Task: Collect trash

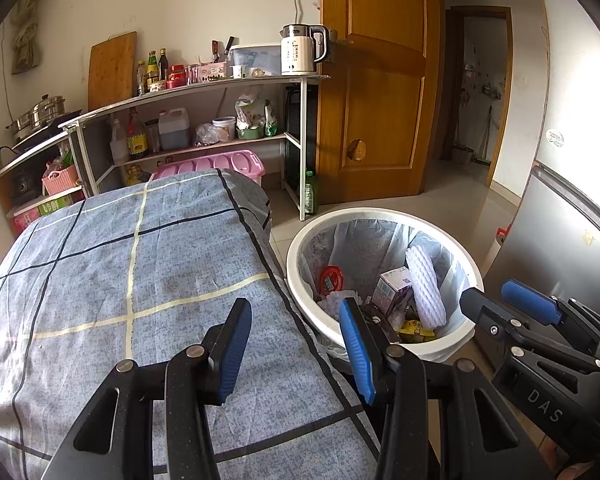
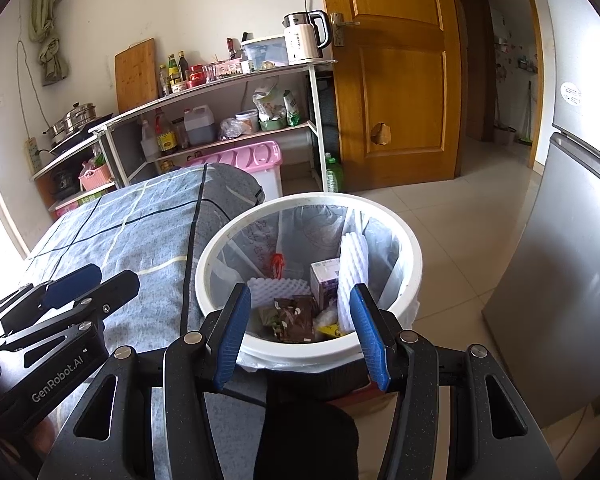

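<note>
A white trash bin (image 1: pixel 380 214) (image 2: pixel 308 199) with a clear liner stands on the floor beside the cloth-covered table (image 1: pixel 140 280) (image 2: pixel 140 240). Inside lie a white foam sleeve (image 1: pixel 424 284) (image 2: pixel 352 268), a small carton (image 1: pixel 392 286) (image 2: pixel 326 280), a red wrapper (image 1: pixel 332 278), a brown wrapper (image 2: pixel 296 320) and a yellow wrapper (image 1: pixel 416 328). My left gripper (image 1: pixel 295 312) (image 2: pixel 114 276) hovers open over the table's right edge, nothing between its pads. My right gripper (image 2: pixel 300 294) (image 1: pixel 488 292) is held open above the bin's near rim, also empty.
A metal shelf rack (image 1: pixel 220 84) (image 2: pixel 236 80) with bottles, jars and a kettle (image 1: pixel 300 50) lines the far wall. A pink box (image 1: pixel 220 164) and a green bottle (image 1: pixel 310 192) stand below it. A wooden door (image 1: pixel 376 80) is behind the bin, a grey fridge (image 2: pixel 560 280) to the right.
</note>
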`<state>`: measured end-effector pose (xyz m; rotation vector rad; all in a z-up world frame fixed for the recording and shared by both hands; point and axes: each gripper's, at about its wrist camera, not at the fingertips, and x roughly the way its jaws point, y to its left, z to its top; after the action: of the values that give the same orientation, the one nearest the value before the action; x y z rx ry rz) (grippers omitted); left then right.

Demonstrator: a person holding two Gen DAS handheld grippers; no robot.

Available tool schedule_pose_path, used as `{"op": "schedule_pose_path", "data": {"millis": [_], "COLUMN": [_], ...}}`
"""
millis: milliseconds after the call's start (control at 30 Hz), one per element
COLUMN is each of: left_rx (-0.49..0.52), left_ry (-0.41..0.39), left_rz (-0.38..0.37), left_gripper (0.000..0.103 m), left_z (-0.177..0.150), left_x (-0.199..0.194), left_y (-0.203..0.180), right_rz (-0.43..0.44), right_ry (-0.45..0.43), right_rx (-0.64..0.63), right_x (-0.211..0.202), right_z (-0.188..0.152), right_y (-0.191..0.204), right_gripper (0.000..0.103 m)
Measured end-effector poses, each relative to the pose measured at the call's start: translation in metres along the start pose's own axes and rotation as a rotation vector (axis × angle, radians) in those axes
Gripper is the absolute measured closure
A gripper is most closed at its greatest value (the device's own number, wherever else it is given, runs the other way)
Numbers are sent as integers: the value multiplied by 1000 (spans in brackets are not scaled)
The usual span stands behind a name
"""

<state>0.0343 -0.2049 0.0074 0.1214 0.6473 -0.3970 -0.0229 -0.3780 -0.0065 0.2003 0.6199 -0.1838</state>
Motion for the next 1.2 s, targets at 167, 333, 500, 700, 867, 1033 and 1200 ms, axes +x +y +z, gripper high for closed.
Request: {"op": "schedule_pose_path", "data": {"millis": [167,333,500,700,867,1033,1200], "left_rx": [0,-1,-2,-2,-2,-3,-2], "left_ry": [-1,0,2,3,5,5,6], "left_rz": [-1,-1,-4,-3,-4,-4,-6], "left_gripper": [57,57,57,57,57,57,57], "left_z": [0,0,0,0,-1,-1,-1], "left_x": [-1,-1,-2,-1,-2,-3,-2], "left_y": [1,1,2,1,2,3,3], "right_rz": [0,1,2,1,2,2,2], "right_ry": [0,3,0,1,2,2,1], "right_rx": [-1,1,4,3,3,3,3], "right_x": [1,1,0,0,0,0,0], "right_z": [0,-1,0,0,0,0,-1], "right_y": [0,2,2,1,2,2,2], "right_gripper": [50,51,51,51,51,51,50]}}
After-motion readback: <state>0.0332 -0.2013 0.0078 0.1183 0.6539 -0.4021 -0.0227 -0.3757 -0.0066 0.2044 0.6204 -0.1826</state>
